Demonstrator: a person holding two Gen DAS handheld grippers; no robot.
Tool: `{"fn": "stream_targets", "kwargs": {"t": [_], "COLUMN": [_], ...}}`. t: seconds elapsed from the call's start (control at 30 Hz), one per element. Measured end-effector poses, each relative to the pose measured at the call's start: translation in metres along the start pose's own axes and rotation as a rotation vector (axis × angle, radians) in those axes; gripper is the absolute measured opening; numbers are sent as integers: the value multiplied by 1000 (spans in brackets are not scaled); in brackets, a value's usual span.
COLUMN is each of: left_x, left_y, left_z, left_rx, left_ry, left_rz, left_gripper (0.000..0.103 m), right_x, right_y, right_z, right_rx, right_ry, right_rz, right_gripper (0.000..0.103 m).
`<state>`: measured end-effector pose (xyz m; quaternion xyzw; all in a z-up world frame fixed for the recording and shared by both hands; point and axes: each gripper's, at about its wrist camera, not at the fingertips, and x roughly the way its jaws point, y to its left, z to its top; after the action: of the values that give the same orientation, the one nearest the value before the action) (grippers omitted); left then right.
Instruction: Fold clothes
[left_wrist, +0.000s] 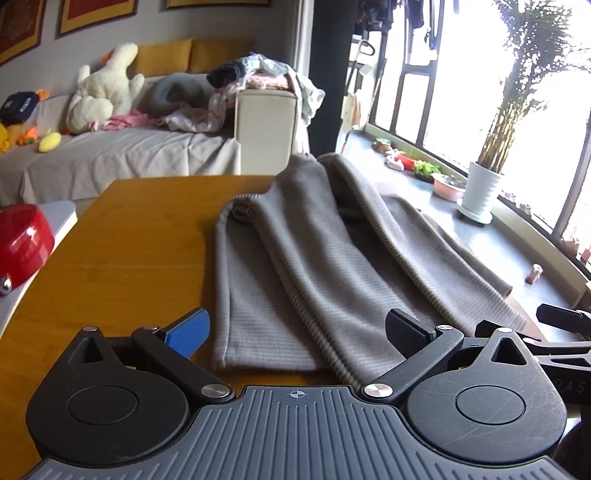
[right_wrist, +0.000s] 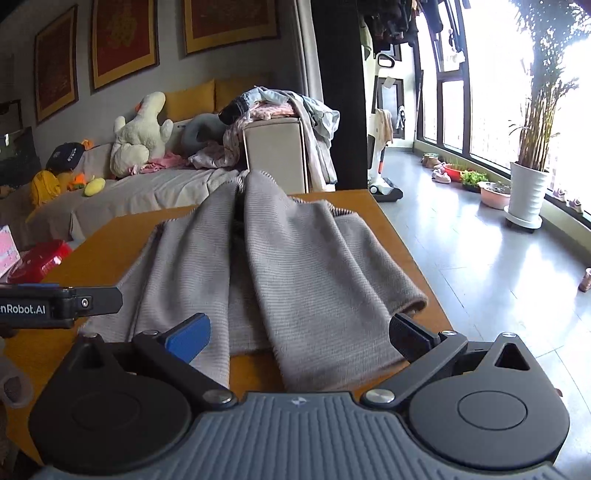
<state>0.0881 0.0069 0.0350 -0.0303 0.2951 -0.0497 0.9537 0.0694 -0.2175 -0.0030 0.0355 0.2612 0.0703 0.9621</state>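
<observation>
Grey knit garment (left_wrist: 295, 258) rumpled on wooden table (left_wrist: 129, 240), far end hidden behind folds; left gripper (left_wrist: 295, 332) and right gripper (right_wrist: 301, 334) fingers apart, empty.

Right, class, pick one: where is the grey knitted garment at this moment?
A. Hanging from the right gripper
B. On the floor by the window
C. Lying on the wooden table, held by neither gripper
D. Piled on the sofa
C: the grey garment lies on the wooden table, with the left gripper and right gripper both open, gripping nothing.
</observation>
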Motion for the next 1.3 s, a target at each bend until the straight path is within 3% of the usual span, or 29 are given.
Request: {"fn": "stream_targets", "kwargs": {"t": [0.13, 0.27, 0.37, 0.5, 0.57, 0.77, 0.93, 1.1, 1.2, 1.3], "left_x": [46, 106, 145, 173, 169, 139, 78, 15, 13, 27], "left_y": [-7, -7, 0, 21, 23, 35, 48, 80, 97, 98], "left_z": [36, 61, 66, 57, 55, 35, -1, -22, -24, -17], "left_rx": [48, 61, 57, 16, 25, -4, -12, -68, -167, -191], "left_ry": [-17, 24, 50, 102, 103, 98, 108, 176, 275, 289], "left_rz": [-31, -97, -68, -64, -78, -106, -130, -308, -389, -404], "left_gripper": [103, 103, 103, 103, 103, 103, 103, 103, 103, 103], "right_x": [42, 88, 135, 188, 179, 143, 87, 35, 27, 31], "right_y": [-11, -8, -6, -7, -7, -2, 21, 22, 20, 29], "right_z": [41, 79, 95, 81, 70, 50, 19, -6, -8, -5], "right_rx": [50, 30, 29, 111, 115, 127, 61, 142, 148, 38], "right_ry": [-22, -97, -55, 169, 105, 116, 165, 196, 225, 248], "right_rz": [-2, -1, 37, 130, 131, 175, 236, 291, 316, 316], "right_gripper": [103, 103, 103, 103, 103, 103, 103, 103, 103, 103]}}
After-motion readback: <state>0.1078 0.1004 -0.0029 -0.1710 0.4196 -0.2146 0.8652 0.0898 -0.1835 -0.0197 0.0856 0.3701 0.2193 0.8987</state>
